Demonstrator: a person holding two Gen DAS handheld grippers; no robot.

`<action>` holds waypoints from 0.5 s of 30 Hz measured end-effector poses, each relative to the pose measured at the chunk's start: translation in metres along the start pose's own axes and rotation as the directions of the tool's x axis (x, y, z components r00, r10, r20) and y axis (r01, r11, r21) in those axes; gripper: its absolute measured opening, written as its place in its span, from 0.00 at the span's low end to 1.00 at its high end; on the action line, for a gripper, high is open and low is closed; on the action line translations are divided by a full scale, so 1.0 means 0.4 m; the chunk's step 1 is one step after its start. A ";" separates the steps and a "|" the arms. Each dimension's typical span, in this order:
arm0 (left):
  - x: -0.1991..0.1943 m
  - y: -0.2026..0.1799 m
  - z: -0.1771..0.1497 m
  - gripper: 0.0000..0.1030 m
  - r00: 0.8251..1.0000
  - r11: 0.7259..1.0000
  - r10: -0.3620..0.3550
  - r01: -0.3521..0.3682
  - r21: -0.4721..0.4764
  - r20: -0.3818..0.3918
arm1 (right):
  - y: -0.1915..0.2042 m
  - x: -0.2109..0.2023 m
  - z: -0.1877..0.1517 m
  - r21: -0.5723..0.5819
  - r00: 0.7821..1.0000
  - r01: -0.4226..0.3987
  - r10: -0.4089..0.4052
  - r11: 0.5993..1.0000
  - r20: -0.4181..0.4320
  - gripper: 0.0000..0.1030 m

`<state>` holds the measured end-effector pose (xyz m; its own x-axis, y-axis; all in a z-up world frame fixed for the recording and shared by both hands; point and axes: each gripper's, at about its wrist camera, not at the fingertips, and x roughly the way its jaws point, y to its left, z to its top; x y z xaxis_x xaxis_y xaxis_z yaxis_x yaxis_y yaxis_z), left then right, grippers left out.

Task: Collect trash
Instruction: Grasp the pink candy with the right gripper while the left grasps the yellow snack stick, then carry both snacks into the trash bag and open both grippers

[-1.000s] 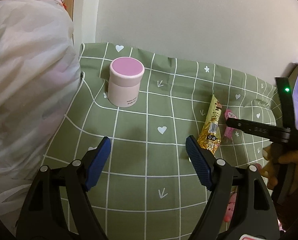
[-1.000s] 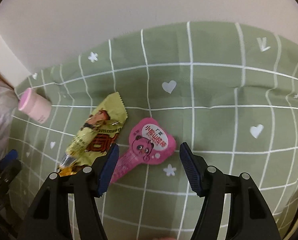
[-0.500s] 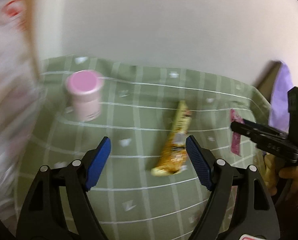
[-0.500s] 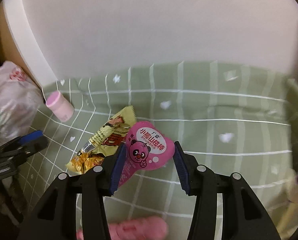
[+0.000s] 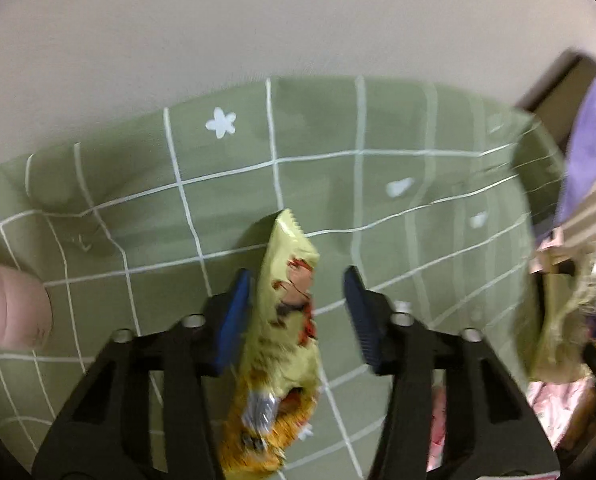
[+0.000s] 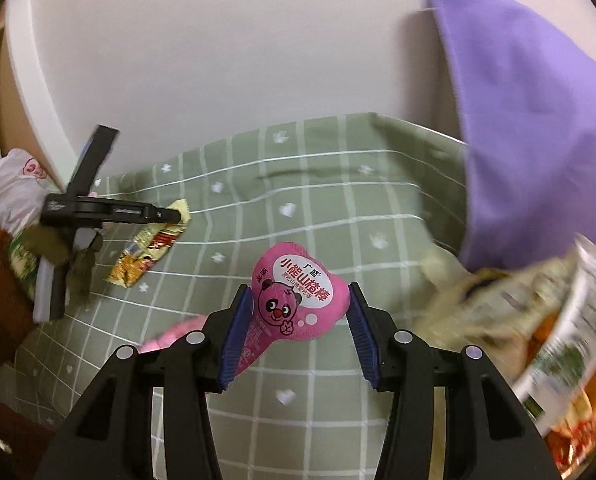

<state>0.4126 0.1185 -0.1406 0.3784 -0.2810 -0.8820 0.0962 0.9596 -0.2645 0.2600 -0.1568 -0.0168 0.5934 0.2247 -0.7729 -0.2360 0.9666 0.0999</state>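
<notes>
Wrapper pink | reads 小熊山楂棒 | in right hand-held gripper

Home: heart-print green tablecloth, purple cloth, plain wall.

A green checked cloth with white hearts and flowers covers the surface. A pink lidded jar stands at its 9 o'clock edge. A purple cloth hangs at 2 o'clock against the pale wall
</notes>
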 end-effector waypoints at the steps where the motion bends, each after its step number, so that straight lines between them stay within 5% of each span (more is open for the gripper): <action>1: 0.006 -0.002 0.005 0.26 1.000 1.000 0.021 -0.021 0.002 -0.005 | -0.015 -0.017 -0.009 0.014 1.000 0.012 -0.012 1.000 0.007 0.44; 4: -0.023 -0.023 0.010 0.22 1.000 1.000 0.007 -0.007 -0.009 0.028 | -0.044 -0.054 -0.023 0.039 0.999 0.032 -0.033 0.999 0.028 0.44; 9: -0.178 -0.160 0.003 0.22 0.977 0.996 -0.048 0.032 0.080 0.207 | -0.094 -0.137 -0.031 0.086 0.992 0.058 -0.067 0.995 0.111 0.44; 11: -0.244 -0.221 0.001 0.22 0.956 0.990 -0.110 0.081 0.116 0.273 | -0.107 -0.175 -0.029 0.085 0.985 0.069 -0.081 0.994 0.151 0.44; 15: -0.372 -0.370 0.008 0.22 0.879 0.952 -0.288 0.218 0.216 0.379 | -0.134 -0.278 -0.022 0.056 0.957 0.131 -0.141 0.990 0.253 0.44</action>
<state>0.3449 0.0185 0.0311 0.6543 -0.5175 -0.5514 0.3732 0.8552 -0.3597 0.1998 -0.2346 0.0581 0.7962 0.1097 -0.5950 -0.1128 0.9931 0.0321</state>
